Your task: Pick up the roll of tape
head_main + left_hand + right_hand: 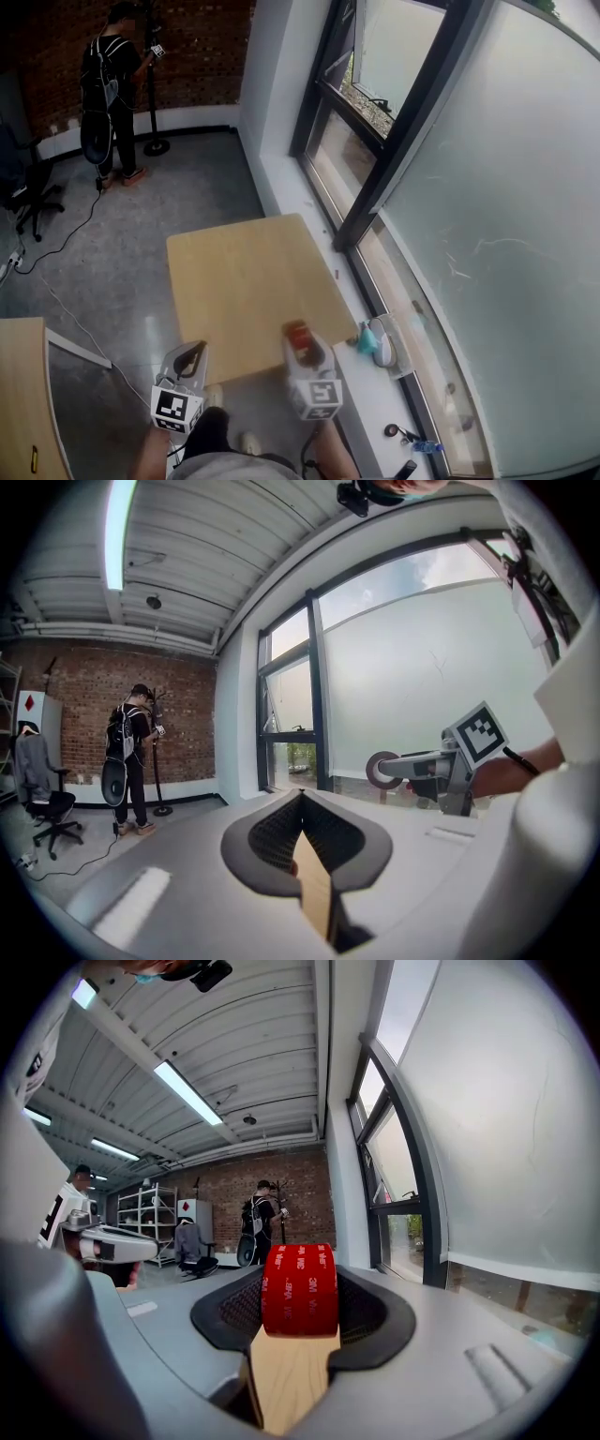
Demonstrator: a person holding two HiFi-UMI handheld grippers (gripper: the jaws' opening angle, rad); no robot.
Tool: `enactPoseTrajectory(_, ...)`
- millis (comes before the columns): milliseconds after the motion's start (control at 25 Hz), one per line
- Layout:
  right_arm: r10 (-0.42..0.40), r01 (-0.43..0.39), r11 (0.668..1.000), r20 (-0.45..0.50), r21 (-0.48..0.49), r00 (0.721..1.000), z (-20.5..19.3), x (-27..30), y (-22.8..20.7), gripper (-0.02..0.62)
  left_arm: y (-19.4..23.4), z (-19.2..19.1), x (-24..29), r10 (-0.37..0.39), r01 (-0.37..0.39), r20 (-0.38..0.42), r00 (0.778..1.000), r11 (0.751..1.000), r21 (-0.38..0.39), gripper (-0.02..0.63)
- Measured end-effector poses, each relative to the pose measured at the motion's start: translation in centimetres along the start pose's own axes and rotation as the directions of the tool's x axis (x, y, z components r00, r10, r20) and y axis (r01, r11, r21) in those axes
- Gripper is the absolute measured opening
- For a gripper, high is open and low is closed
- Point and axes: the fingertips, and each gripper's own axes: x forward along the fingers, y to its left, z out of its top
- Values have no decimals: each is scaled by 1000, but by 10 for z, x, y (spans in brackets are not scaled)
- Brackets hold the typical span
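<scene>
The roll of tape (300, 1288) is red with white print and stands on edge between the pads of my right gripper (300, 1309), which is shut on it. In the head view the right gripper (298, 330) holds the tape roll (300, 340) above the near right corner of the light wooden table (248, 277). From the left gripper view, the tape roll (382, 769) shows as a ring at the tip of the right gripper (405, 765). My left gripper (194, 350) hangs over the table's near left edge. Its jaws meet at the tips and hold nothing (300, 797).
A person (108, 84) stands at the back by the brick wall beside a stand. An office chair (28, 187) is at the far left. A second wooden table (23, 394) is at the near left. The window sill (398, 403) on the right holds a teal object (366, 342). Cables trail over the floor.
</scene>
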Motion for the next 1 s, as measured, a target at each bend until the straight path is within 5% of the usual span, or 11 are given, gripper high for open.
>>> enactPoseTrajectory(1000, 96, -95, 995, 44, -24, 994, 12, -86, 33, 209, -20, 12, -66, 97, -98, 35, 995, 995, 8, 0)
